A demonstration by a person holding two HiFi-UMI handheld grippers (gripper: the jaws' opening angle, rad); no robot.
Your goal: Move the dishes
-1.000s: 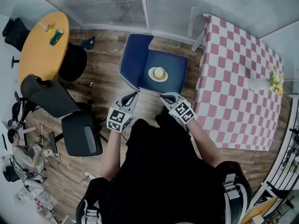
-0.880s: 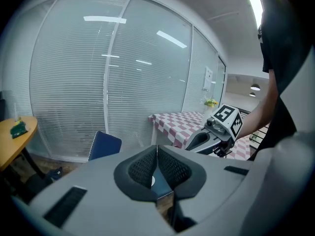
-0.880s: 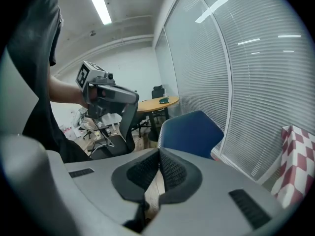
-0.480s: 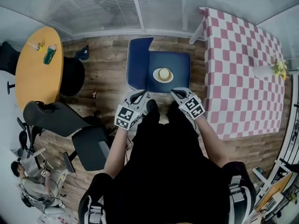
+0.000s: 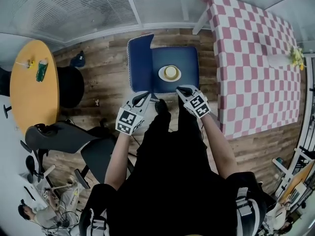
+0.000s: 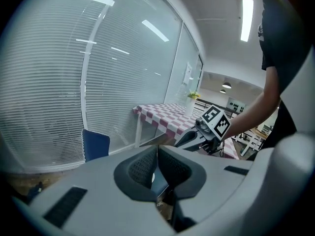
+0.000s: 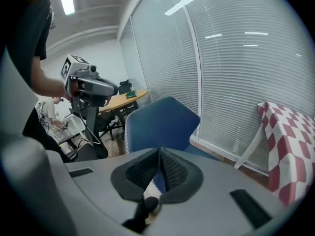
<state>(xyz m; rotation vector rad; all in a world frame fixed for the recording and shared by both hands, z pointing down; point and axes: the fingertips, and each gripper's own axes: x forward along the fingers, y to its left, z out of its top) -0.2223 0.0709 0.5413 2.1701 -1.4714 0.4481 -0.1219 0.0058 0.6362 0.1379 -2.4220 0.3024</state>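
A white plate with a yellow cup on it (image 5: 170, 73) sits on the seat of a blue chair (image 5: 184, 58) in the head view. My left gripper (image 5: 146, 96) hovers at the seat's near left corner, jaws shut with nothing between them. My right gripper (image 5: 180, 90) hovers at the seat's near edge, just below the plate, also shut and empty. In the left gripper view the shut jaws (image 6: 157, 167) hide most of the seat, and the right gripper (image 6: 194, 134) shows beyond them. In the right gripper view the shut jaws (image 7: 160, 173) point at the blue chair back (image 7: 160, 122).
A table with a pink-checked cloth (image 5: 256, 63) stands right of the chair, with a vase of flowers (image 5: 290, 58) on it. An orange round table (image 5: 27, 92) and dark office chairs (image 5: 64, 136) stand at the left. Window blinds (image 5: 98, 6) run behind the chair.
Both grippers have moved forward and down toward the blue chair's near edge. The view has shifted closer over the chair. The jaws have stayed shut.
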